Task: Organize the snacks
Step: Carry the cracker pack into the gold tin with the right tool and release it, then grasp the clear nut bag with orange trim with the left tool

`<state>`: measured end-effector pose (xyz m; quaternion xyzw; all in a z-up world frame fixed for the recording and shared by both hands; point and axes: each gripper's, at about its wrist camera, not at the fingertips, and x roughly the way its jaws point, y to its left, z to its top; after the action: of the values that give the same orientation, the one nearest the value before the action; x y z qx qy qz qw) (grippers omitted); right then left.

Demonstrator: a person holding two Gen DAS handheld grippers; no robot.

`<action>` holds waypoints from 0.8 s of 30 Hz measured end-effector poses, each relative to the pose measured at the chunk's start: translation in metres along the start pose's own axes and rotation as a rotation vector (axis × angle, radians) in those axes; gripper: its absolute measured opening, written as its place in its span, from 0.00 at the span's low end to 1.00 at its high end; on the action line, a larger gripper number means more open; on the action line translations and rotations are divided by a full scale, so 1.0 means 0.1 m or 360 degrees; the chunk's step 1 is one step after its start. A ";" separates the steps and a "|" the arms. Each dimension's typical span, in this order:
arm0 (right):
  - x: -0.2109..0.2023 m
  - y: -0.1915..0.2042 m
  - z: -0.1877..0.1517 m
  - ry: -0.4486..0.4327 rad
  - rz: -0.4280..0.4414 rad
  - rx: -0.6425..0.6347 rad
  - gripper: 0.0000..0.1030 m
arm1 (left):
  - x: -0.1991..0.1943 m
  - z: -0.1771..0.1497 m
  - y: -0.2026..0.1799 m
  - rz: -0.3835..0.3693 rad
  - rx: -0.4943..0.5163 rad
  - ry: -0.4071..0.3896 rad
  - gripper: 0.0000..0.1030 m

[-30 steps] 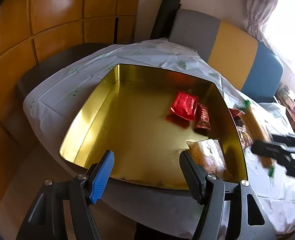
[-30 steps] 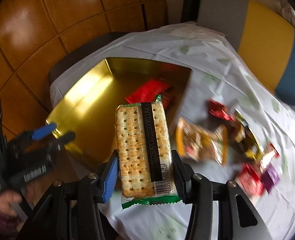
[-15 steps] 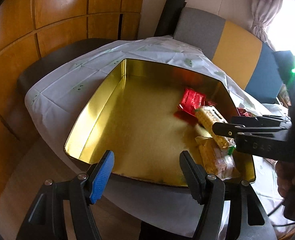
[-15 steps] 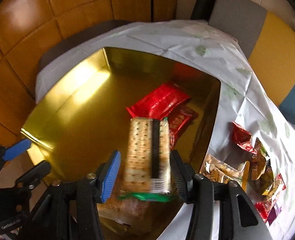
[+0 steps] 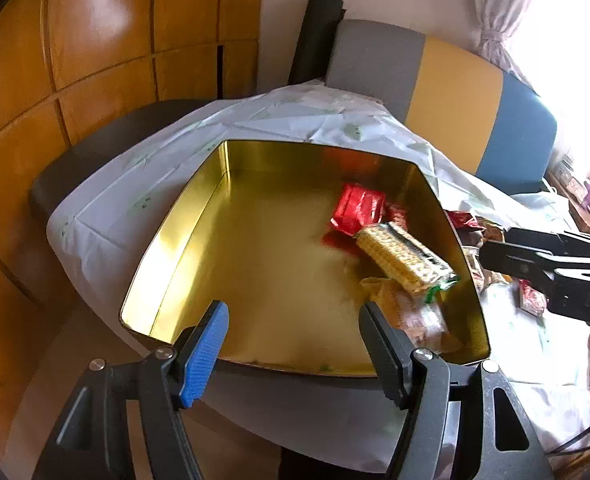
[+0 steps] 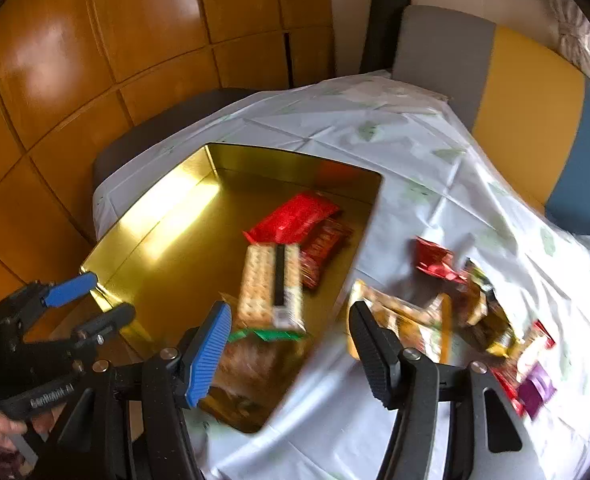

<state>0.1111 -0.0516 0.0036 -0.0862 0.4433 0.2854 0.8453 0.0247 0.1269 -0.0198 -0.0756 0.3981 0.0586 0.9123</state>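
Note:
A gold tin stands on the white-clothed table. In it lie a red packet, a darker red packet, an orange-brown bag and a cracker pack, which rests on the bag. My right gripper is open and empty just above the tin's near right corner; it also shows in the left wrist view. My left gripper is open and empty at the tin's near edge.
Several loose snack packets lie on the cloth right of the tin. A grey, yellow and blue bench back stands behind the table. Wooden wall panels are at the left.
My right gripper carried the cracker pack over the tin, opened, and let it go. The pack now lies in the tin. My left gripper stayed open and hardly moved.

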 end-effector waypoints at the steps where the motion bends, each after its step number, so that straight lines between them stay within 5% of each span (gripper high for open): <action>1: -0.04 -0.04 -0.03 -0.0003 -0.0006 0.0008 0.61 | -0.01 0.00 -0.03 -0.0003 0.0013 -0.0003 0.66; 24: -0.70 -1.52 -0.84 0.0061 -0.0415 0.0307 0.60 | -0.17 0.01 -0.70 -0.0119 0.0357 -0.0040 0.66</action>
<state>0.1064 -0.2383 -0.0069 -0.0669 0.4696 0.1276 0.8710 0.0259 0.0572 -0.0007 0.0129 0.3877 -0.0195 0.9215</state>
